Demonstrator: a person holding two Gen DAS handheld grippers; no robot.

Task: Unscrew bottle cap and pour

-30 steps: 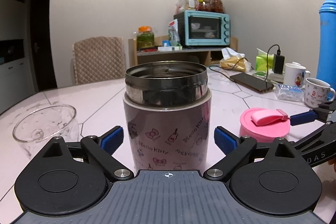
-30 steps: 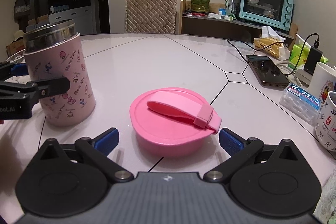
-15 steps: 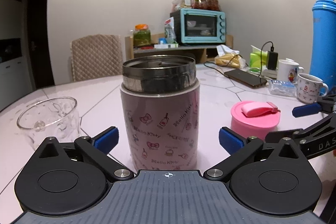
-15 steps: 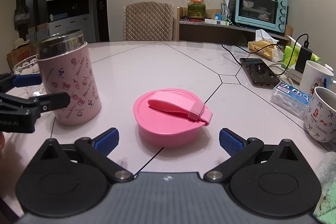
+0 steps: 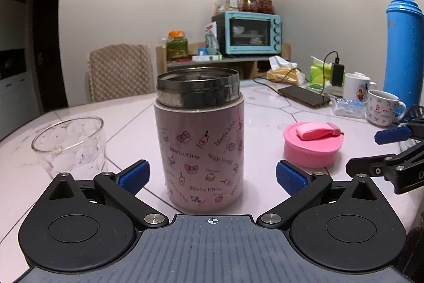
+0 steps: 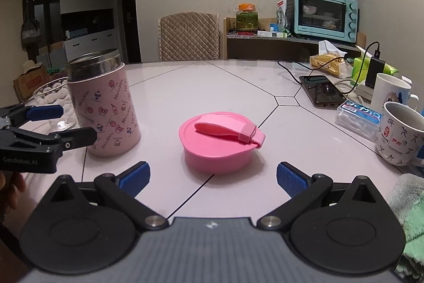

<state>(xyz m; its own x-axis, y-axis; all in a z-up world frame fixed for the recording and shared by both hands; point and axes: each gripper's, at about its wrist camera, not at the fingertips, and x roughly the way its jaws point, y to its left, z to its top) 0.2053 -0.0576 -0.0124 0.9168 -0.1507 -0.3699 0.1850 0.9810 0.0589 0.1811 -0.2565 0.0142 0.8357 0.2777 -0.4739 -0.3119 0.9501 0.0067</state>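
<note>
In the left wrist view the left tool [image 5: 211, 174] is released, its blue pads spread wide to either side of the pink bottle [image 5: 202, 142] with bare gaps on both flanks, neither pad touching it; the bottle stands upright on the pale surface [image 5: 265, 108], its steel mouth uncovered and its wall printed with small cartoon bows and lettering; a clear glass [image 5: 71, 147] stands just beside it on the left, and open surface runs back behind both toward the padded chair [image 5: 120, 70]; to the right the pink cap [image 5: 312, 147] lies flat with its strap folded across the top, well apart from the bottle, and the right tool [image 5: 381, 150] reaches in from the right edge near the cap; mugs [image 5: 384, 108], a phone [image 5: 304, 96] and a tall blue flask [image 5: 404, 49] crowd the far right rim

In the right wrist view the right tool [image 6: 213, 175] is likewise released, its pads wide apart with the cap [image 6: 221, 142] ahead between them and untouched; clear surface [image 6: 212, 81] lies all round the cap; the bottle [image 6: 102, 108] stands to the left, with the left tool [image 6: 61, 123] beside its lower wall and the glass [image 6: 53, 102] behind; on the right a mug [image 6: 402, 134] and a small packet [image 6: 357, 116] sit near the edge, and a green cloth [image 6: 408, 216] fills the lower right corner
</note>
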